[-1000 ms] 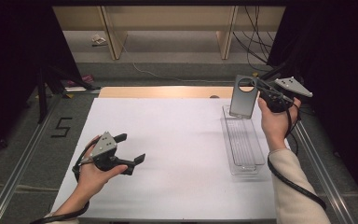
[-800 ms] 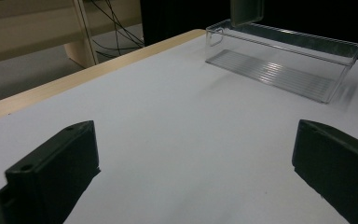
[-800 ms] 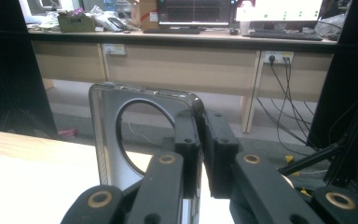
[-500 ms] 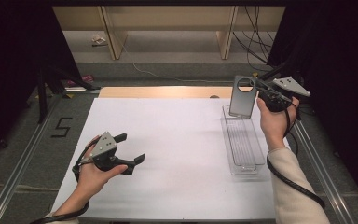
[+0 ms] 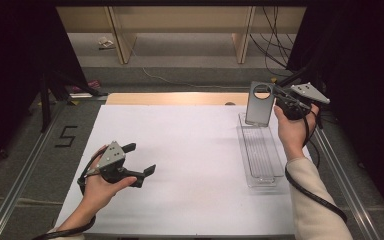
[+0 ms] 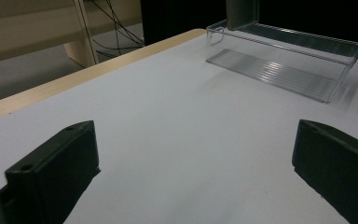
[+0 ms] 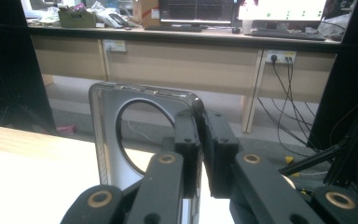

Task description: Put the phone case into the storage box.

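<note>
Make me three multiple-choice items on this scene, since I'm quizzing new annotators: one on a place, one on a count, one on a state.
1. Where does the clear tray lie?
A. the table's right side
B. the left edge
C. the floor

2. How many round holes has the grey plate?
A. none
B. one
C. three

3. How is the left gripper?
A. shut on the plate
B. shut, empty
C. open, empty

Key: 1 A, beside the right gripper; 2 B, one cutout shows; 3 C, its jaws stand apart over bare table.

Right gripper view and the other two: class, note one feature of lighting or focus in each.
Right gripper view: jaws blur up close on the grey plate, monitors glare. High view: white mat bright, surroundings black. Left gripper view: clear tray casts a soft shadow.
</note>
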`<move>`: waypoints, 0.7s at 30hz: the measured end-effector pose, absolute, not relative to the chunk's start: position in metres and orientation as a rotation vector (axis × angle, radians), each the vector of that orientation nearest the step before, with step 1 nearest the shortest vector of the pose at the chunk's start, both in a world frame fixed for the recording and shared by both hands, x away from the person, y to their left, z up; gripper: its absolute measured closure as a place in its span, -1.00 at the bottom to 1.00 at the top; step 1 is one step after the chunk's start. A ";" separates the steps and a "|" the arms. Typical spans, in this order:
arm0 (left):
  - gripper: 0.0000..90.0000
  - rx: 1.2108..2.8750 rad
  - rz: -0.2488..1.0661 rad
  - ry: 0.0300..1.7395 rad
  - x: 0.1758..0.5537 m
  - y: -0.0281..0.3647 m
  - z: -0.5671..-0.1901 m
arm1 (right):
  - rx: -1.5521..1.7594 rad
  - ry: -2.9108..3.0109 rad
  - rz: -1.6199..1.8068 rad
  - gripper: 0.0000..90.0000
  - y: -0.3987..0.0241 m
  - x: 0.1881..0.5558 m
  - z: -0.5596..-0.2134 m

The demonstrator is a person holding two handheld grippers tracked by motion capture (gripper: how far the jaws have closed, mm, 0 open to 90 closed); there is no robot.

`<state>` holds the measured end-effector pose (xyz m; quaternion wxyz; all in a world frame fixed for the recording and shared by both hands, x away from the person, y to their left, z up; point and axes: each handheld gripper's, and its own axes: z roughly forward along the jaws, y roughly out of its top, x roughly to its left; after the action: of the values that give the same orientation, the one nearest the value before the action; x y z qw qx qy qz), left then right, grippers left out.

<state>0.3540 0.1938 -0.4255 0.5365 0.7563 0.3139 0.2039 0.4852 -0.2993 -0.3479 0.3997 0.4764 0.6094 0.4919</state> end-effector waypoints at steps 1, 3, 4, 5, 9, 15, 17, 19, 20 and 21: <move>-1.00 1.802 0.484 0.747 0.354 0.194 -0.426 | 1.205 1.544 1.244 0.89 -0.299 0.486 -0.348; -1.00 1.802 0.485 0.746 0.354 0.194 -0.425 | 1.204 1.545 1.242 0.90 -0.299 0.486 -0.350; -1.00 1.802 0.485 0.746 0.354 0.194 -0.425 | 1.205 1.545 1.244 0.89 -0.299 0.487 -0.351; -1.00 1.803 0.486 0.744 0.354 0.194 -0.425 | 1.206 1.546 1.244 0.89 -0.299 0.487 -0.351; -1.00 1.801 0.487 0.745 0.354 0.194 -0.425 | 1.205 1.555 1.237 0.89 -0.298 0.490 -0.354; -1.00 1.803 0.485 0.747 0.354 0.194 -0.426 | 1.214 1.560 1.232 0.89 -0.298 0.493 -0.358; -1.00 1.803 0.486 0.747 0.354 0.194 -0.426 | 1.216 1.561 1.229 0.89 -0.299 0.493 -0.359; -1.00 1.803 0.486 0.747 0.354 0.194 -0.426 | 1.216 1.565 1.227 0.89 -0.298 0.494 -0.360; -1.00 1.804 0.486 0.747 0.354 0.194 -0.426 | 1.216 1.566 1.225 0.89 -0.298 0.495 -0.361; -1.00 1.803 0.484 0.748 0.354 0.193 -0.426 | 1.218 1.568 1.225 0.89 -0.298 0.495 -0.361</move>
<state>0.3539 0.1935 -0.4257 0.5355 0.7572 0.3140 0.2032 0.4953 -0.2979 -0.3613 0.3936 0.4800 0.6178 0.4827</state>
